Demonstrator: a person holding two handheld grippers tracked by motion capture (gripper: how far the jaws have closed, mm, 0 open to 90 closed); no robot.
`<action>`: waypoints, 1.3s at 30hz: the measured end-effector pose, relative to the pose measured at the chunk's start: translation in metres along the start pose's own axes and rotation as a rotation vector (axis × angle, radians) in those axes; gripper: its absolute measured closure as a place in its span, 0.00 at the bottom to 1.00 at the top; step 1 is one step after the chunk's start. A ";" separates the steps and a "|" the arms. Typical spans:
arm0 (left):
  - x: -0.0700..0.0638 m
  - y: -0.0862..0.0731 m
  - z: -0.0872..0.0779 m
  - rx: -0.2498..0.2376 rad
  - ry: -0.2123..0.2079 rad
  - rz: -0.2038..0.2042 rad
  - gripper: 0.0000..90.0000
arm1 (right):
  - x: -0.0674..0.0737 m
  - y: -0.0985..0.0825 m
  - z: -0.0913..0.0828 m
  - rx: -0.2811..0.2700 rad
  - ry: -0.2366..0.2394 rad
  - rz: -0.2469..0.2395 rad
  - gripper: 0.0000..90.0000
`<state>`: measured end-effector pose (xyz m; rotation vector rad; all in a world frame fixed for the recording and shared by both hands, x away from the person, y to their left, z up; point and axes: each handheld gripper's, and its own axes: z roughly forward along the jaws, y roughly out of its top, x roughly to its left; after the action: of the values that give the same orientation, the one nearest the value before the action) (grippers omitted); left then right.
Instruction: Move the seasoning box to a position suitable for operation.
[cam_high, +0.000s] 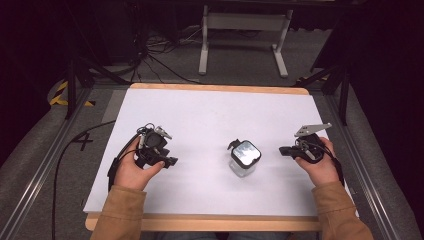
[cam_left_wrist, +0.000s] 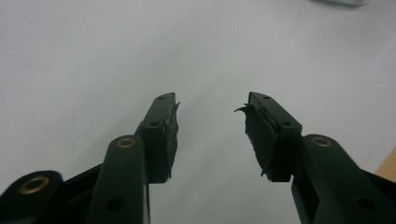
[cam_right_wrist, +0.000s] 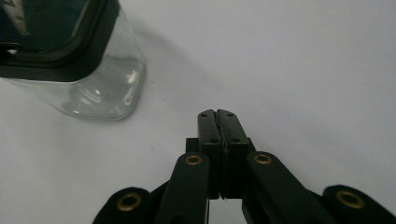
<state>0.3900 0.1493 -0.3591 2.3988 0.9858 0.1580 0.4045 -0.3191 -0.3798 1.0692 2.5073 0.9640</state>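
Standing upright near the middle of the white counter (cam_high: 210, 115), the square clear glass jar with a black-rimmed lid (cam_high: 244, 158) sat between the two hands, noticeably closer to the right gripper (cam_high: 286, 150) than to the left gripper (cam_high: 171, 161). The right gripper's fingers (cam_right_wrist: 218, 122) were pressed together on nothing, tips aimed toward the jar, which lay ahead and to the left in its own view. The left gripper's fingers (cam_left_wrist: 164, 126) stood apart over bare counter, farther off. Judging by this, the right hand had the shorter reach, but would need to open first.
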 end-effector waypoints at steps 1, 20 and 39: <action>0.000 -0.001 -0.002 -0.022 -0.003 -0.010 0.58 | 0.002 0.001 0.001 -0.004 0.016 -0.004 1.00; -0.013 -0.016 -0.019 -0.046 -0.048 -0.013 0.50 | 0.025 0.017 0.027 -0.020 0.183 -0.107 1.00; -0.015 -0.021 -0.017 -0.041 -0.023 -0.023 0.52 | 0.027 0.015 0.046 0.016 0.201 -0.101 1.00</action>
<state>0.3609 0.1586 -0.3543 2.3458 0.9905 0.1409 0.4151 -0.2701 -0.4039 0.8786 2.7035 1.0725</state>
